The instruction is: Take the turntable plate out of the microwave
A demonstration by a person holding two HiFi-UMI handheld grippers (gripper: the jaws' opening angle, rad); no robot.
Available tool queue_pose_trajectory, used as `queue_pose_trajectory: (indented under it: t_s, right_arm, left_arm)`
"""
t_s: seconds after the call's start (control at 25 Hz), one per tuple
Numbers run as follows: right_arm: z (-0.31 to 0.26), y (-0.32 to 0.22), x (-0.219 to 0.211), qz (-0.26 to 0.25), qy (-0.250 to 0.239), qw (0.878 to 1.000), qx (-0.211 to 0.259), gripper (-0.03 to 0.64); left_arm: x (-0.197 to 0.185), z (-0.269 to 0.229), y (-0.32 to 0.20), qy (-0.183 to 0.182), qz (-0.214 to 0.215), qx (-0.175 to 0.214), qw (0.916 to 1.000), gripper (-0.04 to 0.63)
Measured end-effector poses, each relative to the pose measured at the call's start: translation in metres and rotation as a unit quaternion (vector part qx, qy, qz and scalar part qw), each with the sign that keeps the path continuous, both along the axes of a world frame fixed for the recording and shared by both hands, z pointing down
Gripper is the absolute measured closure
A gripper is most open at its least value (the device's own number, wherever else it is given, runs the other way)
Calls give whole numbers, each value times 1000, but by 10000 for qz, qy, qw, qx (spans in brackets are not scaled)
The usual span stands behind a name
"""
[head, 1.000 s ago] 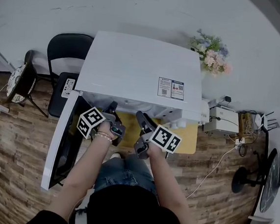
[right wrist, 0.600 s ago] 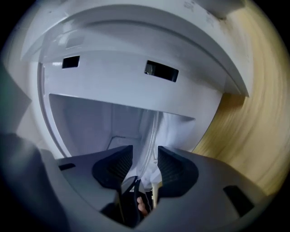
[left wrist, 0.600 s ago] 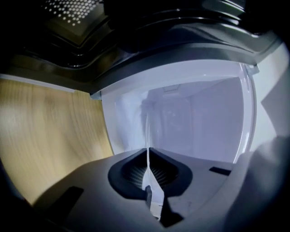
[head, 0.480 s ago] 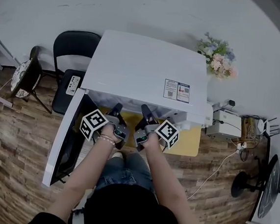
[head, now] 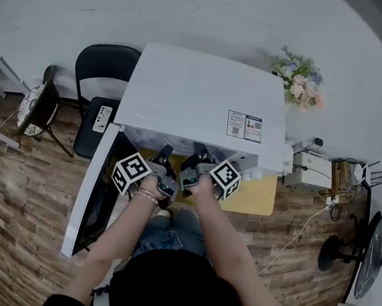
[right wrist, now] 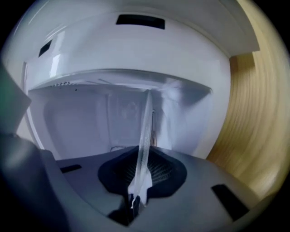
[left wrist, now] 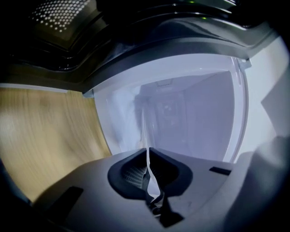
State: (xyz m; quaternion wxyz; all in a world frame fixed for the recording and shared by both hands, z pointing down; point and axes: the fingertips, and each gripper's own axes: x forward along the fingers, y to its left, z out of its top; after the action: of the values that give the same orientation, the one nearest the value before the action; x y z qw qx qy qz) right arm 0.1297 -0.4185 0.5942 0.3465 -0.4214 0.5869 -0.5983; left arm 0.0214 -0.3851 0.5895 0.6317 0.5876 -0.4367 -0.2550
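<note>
The white microwave [head: 202,103] stands with its door [head: 93,193] swung open to the left. Both grippers reach into its cavity side by side. The clear glass turntable plate [left wrist: 144,131] shows edge-on as a thin pale line running up from my left gripper [left wrist: 148,152], whose jaws are shut on its rim. In the right gripper view the same plate [right wrist: 146,131] stands edge-on between the pads of my right gripper [right wrist: 144,152], which are closing onto the rim. In the head view the left gripper [head: 166,154] and right gripper [head: 193,163] have their tips hidden under the microwave's top.
The microwave sits on a wooden tabletop [head: 254,195]. A black chair [head: 102,66] stands behind on the left, a flower bunch [head: 299,75] at the back right, and a white box with cables [head: 313,171] to the right. The open door walls off the left side.
My right gripper rolled, moved left toward the other gripper and deeper into the opening, and its jaws came together on the plate's rim. The left gripper stayed put.
</note>
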Motion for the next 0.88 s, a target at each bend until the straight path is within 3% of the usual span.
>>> queue_pose_trajectory:
  t_s: [0.28,0.36,0.56,0.88]
  right_arm:
    - [-1,2,3,201,-305,9991,221,571]
    - [1,3,4,202,-319,9991,175,571]
    - [-2,7,3,75,-362,9992,179,572]
    - [-7,24,4,-249,-331,9976,556,572]
  left_arm:
    - [2,-6,-1,-291,270,408,9984,542]
    - [5,-7,-1,-217,325,498,9980,459]
    - [5,-12,-10,-63,218,794,9966,459]
    - [-1,-3,-15,326,-206,939,9948,459]
